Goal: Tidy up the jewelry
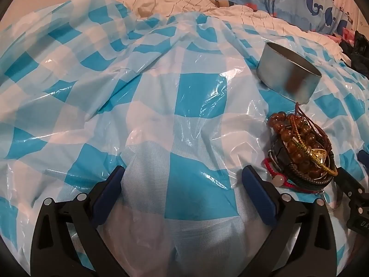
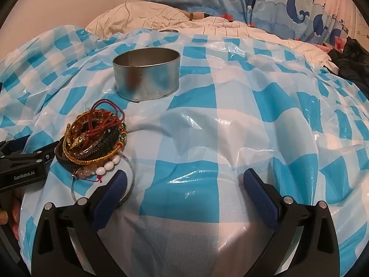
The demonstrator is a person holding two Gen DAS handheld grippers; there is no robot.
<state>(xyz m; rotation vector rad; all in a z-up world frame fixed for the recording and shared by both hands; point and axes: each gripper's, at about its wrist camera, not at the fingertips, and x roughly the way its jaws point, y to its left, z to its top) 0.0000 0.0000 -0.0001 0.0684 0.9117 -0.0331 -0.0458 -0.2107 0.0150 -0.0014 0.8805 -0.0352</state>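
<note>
The task looks not yet begun: the pile of bracelets (image 2: 92,138) lies on the checked plastic sheet (image 2: 207,127) near the empty metal tin (image 2: 147,78), while left gripper (image 1: 182,180) and right gripper (image 2: 184,182) are spread wide, grasping nothing.

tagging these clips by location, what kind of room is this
Most likely a bedroom, with the work laid out on a bed. A rumpled white quilt and whale-print bedding lie behind the blue checked plastic sheet, which sags softly under the metal tin and the pile of bracelets.
</note>
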